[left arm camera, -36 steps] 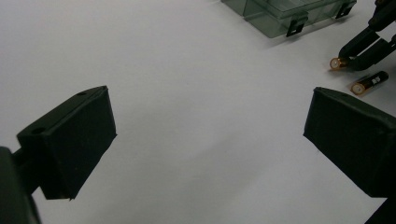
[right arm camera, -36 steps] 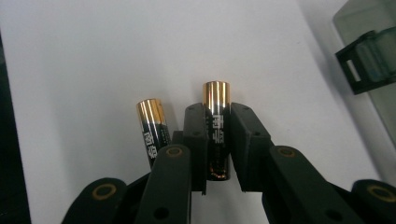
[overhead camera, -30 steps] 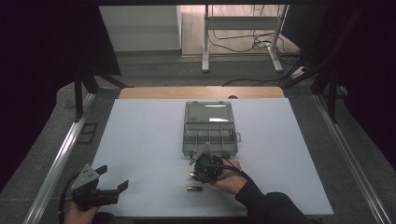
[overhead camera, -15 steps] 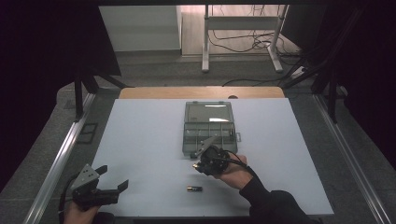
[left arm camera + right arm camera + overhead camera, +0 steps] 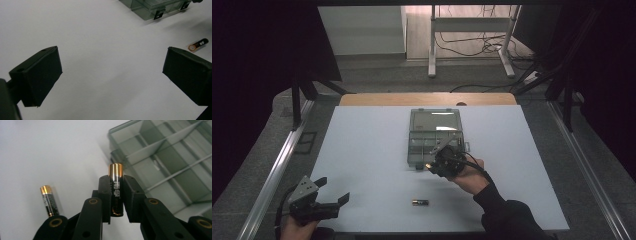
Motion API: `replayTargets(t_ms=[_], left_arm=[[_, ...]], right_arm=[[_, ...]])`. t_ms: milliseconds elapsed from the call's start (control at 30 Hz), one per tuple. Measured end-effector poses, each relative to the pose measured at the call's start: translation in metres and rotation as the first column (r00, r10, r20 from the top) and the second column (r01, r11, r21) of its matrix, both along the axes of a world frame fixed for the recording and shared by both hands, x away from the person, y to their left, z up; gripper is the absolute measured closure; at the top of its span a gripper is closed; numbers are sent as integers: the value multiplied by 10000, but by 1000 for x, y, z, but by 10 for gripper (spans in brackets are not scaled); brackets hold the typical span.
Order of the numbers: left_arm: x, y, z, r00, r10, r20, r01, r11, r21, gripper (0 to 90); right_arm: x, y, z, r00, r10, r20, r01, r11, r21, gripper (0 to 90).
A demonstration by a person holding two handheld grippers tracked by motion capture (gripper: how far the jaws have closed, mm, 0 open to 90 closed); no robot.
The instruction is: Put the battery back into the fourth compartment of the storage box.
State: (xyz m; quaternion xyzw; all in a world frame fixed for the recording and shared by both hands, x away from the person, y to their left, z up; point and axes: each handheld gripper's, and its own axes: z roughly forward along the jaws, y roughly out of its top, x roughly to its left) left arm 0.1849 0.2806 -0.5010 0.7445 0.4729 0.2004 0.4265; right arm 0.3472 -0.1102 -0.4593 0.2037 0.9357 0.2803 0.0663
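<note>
Two batteries matter here, and I start with the nearest things. My left tool [image 5: 319, 200] hangs at the near left corner of the white worktop [image 5: 362, 150], jaws spread wide around nothing. A loose battery [image 5: 420, 202] lies flat near the front edge, well apart from that tool. My right tool [image 5: 447, 161] is clamped on the second battery [image 5: 115, 187], gripping its lower body with the gold end sticking up free (a short hold, so I judge it could pivot or slide out if I tilt sharply). Beyond it sits the open compartment box [image 5: 434, 137], its dividers [image 5: 160, 143] just past the held cell. Letting go too early could leave the cell straddling a divider, and nudging the box wall could shift the light case.
</note>
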Motion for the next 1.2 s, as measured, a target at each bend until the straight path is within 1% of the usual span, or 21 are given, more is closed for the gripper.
replayTargets(t_ms=[300, 367, 667, 733, 967, 1200], left_arm=[[0, 0, 0, 10000, 13, -9, -13, 10000, -18, 26], [0, 0, 0, 10000, 15, -11, -15, 10000, -15, 26], [0, 0, 0, 10000, 21, -18, -21, 10000, -34, 26], [0, 0, 0, 10000, 21, -16, -21, 10000, -38, 26], [0, 1, 0, 10000, 18, -21, -18, 10000, -48, 26], [0, 1, 0, 10000, 36, -28, -36, 10000, -83, 26]], right_arm=[[13, -8, 6, 9988, -464, 136, 463, 9989, 116, 763], [17, -10, 7, 9981, -584, 172, 581, 9981, 183, 763], [33, -20, 10, 9940, -1066, 228, 1061, 9942, 186, 764], [36, -23, 11, 9920, -1242, 241, 1238, 9921, 199, 763], [49, -28, 12, 9875, -1537, 360, 1529, 9880, 226, 763], [65, -36, 12, 9778, -2054, 420, 2043, 9785, 274, 763]])
